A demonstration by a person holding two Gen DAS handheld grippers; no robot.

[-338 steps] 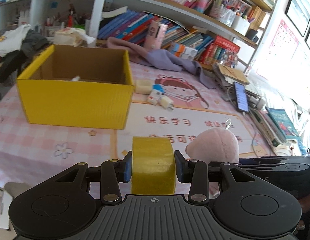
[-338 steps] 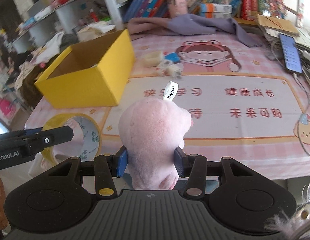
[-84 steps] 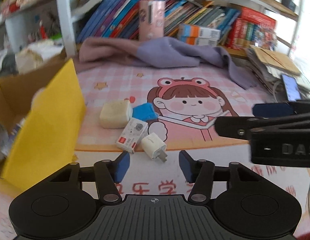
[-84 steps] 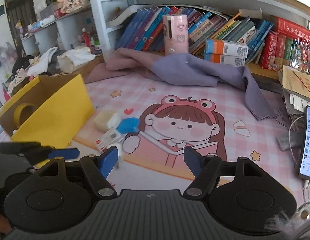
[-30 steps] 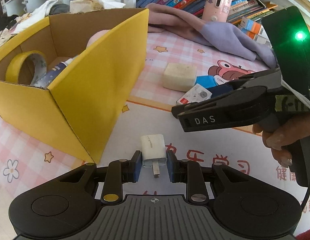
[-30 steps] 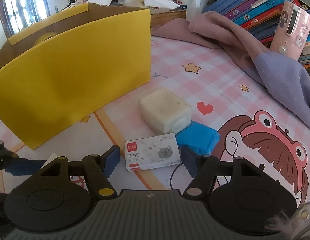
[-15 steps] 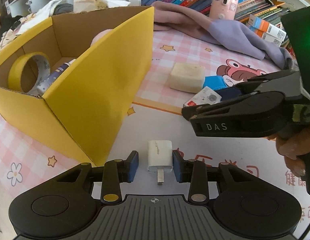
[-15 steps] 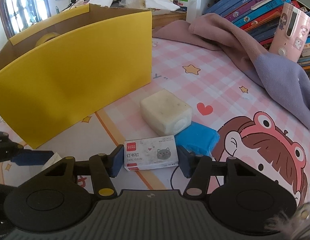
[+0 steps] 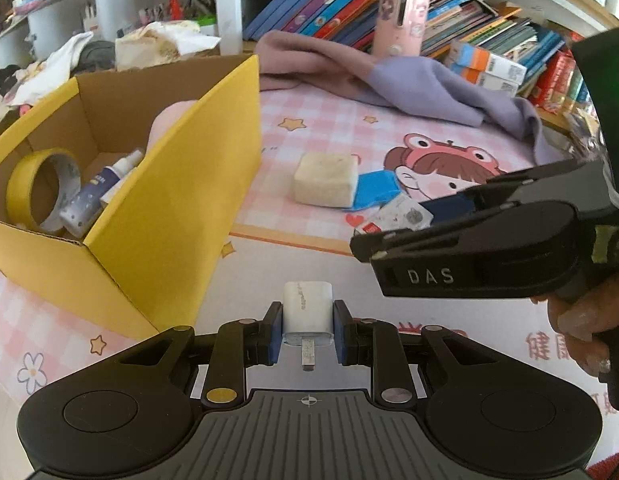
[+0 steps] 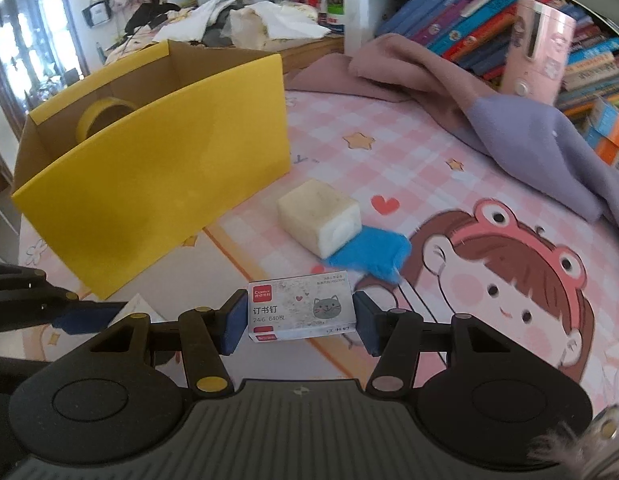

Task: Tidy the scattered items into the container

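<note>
Left wrist view: left tool (image 9: pixel 305 330) clamped on white charger plug (image 9: pixel 307 308), prongs pointing back toward the camera, pads flat on both side faces, plug seemingly just clear of the counter (image 9: pixel 289 256). Yellow box (image 9: pixel 177 208) just to the left, already holding tape roll (image 9: pixel 41 188), spray bottle (image 9: pixel 97 188) and something pink. Best to lift clear of the near wall before swinging left, then let go low over a bare patch inside. Right tool (image 9: pixel 393 240) close on the right, so keep the paths apart.

Right wrist view: right tool (image 10: pixel 299 322) pinching staple box (image 10: pixel 301 308) by its short ends, pads against both. Cream block (image 10: pixel 319 216) and blue pad (image 10: pixel 369 256) on the counter beyond, touching each other, still to collect. Keep the staple box level so it cannot pivot between the pads; carry it up over the box rim, following the left one.
</note>
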